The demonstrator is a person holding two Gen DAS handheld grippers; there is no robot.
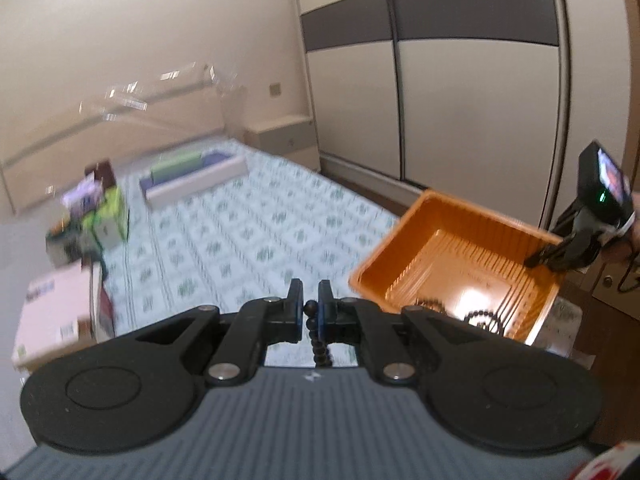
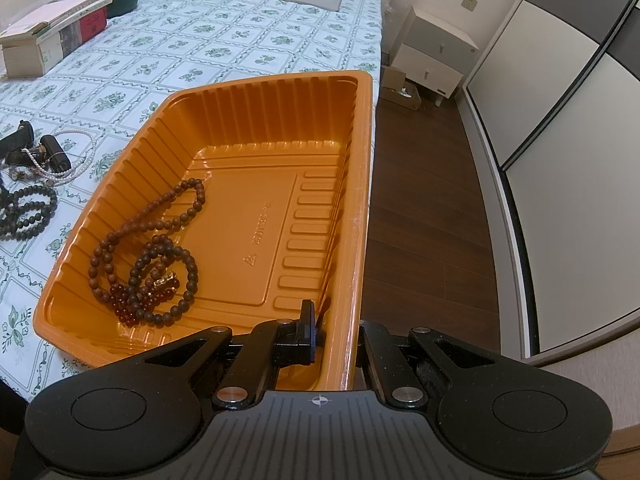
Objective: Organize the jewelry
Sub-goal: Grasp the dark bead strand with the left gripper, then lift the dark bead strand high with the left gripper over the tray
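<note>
Your left tongs (image 1: pixel 310 305) pinch a dark bead strand (image 1: pixel 319 340) that dangles beneath them; your right tongs (image 2: pixel 334 330) clamp the orange tray's (image 2: pixel 280 120) near wall, brown beads (image 2: pixel 148 256) lying inside to their left.

Soft, even indoor light fills both fisheye views, with weak shadows. In the left wrist view the patterned cloth (image 1: pixel 248 240) and boxes (image 1: pixel 56 312) smear with motion blur. The right wrist view is sharp. Glare spots shine on the orange tray (image 2: pixel 344 184) floor. Straight wardrobe (image 2: pixel 568 160) lines bow near the edges.
</note>
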